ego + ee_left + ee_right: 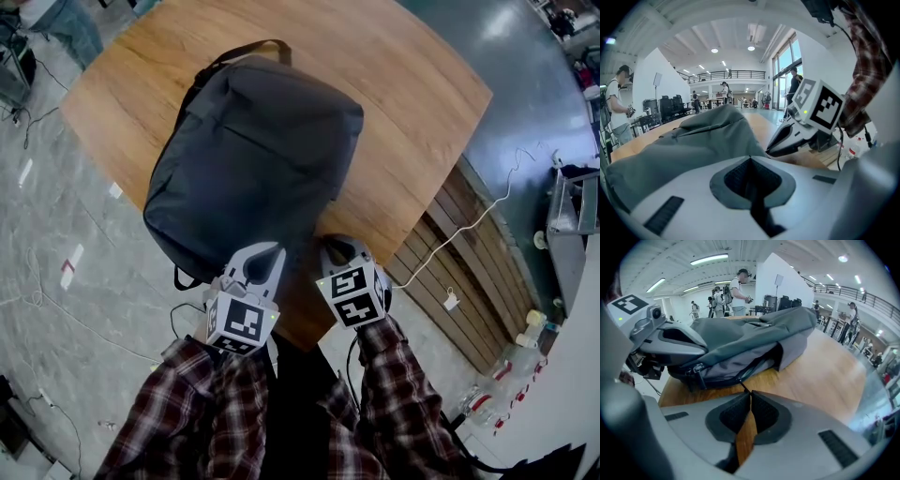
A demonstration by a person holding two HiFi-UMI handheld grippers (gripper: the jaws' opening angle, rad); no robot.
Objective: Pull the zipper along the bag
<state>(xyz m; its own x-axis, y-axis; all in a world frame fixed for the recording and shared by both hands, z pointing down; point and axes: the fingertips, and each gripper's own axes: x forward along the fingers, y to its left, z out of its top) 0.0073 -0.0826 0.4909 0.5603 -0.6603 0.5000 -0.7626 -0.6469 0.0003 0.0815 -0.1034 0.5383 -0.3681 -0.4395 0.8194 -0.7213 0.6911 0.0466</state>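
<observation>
A dark grey backpack (253, 141) lies flat on a rounded wooden table (412, 94), with both grippers at its near end. My left gripper (277, 249) is shut, and the bag's fabric (708, 136) rises straight from its tips (750, 158). My right gripper (328, 247) sits just to its right. In the right gripper view its jaws (750, 392) are shut on a thin black zipper pull (743, 386). That pull leads from the bag's side zip (761, 363), which gapes dark toward the far corner. The left gripper (704, 352) rests over the bag's end.
The table's near edge is right under the grippers. A white cable (487, 211) trails over the floor to the right, beside a slatted wooden panel (469, 272). People stand in the hall beyond the table (738, 289), one at the left (616, 108).
</observation>
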